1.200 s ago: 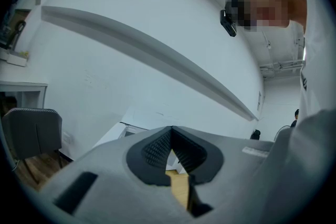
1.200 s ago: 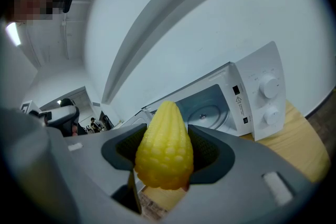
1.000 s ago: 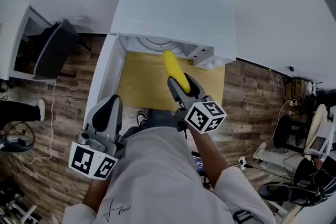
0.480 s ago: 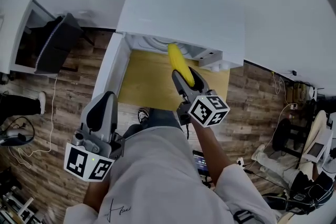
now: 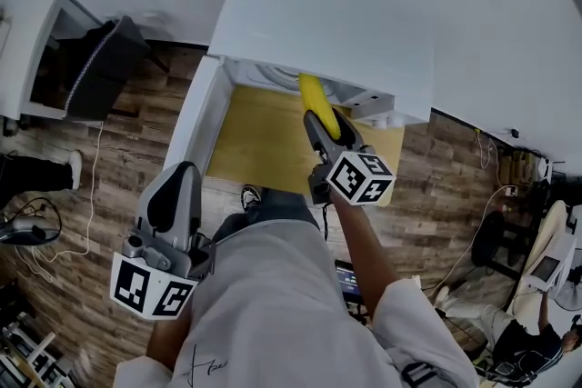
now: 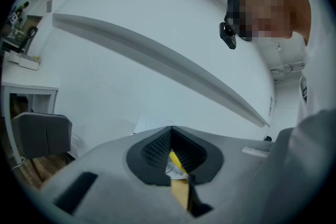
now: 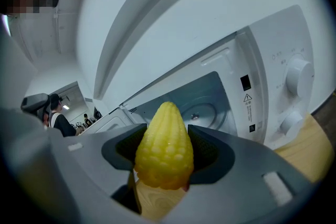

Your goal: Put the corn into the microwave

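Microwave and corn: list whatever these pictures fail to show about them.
- Microwave cavity: in the head view it is hidden beneath the microwave's own top. Only the right gripper view shows the turntable.
- Corn, rear end: in the right gripper view it is covered by the right gripper, whose jaws are shut on it.
- Control panel print: in the right gripper view it is too small to read.
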Demonstrator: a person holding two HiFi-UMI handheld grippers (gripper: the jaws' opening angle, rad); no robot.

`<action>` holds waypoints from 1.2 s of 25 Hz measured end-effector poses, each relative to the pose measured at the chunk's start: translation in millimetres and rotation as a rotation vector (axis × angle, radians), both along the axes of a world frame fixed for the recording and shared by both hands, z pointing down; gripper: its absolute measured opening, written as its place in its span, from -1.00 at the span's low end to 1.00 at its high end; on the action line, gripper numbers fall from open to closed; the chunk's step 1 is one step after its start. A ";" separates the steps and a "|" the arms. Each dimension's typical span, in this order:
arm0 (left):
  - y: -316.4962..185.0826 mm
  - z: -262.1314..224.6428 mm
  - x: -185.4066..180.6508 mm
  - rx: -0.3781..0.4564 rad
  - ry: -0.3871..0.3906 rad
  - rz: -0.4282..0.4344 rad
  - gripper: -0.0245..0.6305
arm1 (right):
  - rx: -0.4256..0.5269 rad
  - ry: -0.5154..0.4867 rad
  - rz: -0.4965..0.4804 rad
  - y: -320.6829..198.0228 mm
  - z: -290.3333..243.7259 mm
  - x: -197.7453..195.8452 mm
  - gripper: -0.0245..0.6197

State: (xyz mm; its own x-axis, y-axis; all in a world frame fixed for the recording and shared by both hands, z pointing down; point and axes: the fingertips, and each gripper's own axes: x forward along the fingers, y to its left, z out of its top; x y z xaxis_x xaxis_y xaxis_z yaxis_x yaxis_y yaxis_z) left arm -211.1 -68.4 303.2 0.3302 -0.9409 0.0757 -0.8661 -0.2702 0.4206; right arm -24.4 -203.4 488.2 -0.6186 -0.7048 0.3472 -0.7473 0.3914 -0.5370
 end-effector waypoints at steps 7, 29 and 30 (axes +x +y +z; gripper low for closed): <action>-5.3 2.5 5.3 -0.012 -0.007 0.005 -0.96 | -0.014 0.032 0.013 -21.5 18.5 4.7 -0.12; -25.8 9.3 8.8 -0.048 -0.016 -0.013 -0.96 | -0.041 0.108 -0.001 -73.0 59.0 -6.7 -0.12; -26.4 9.5 8.6 -0.051 -0.018 -0.014 -0.96 | -0.041 0.110 -0.001 -74.2 60.0 -8.0 -0.12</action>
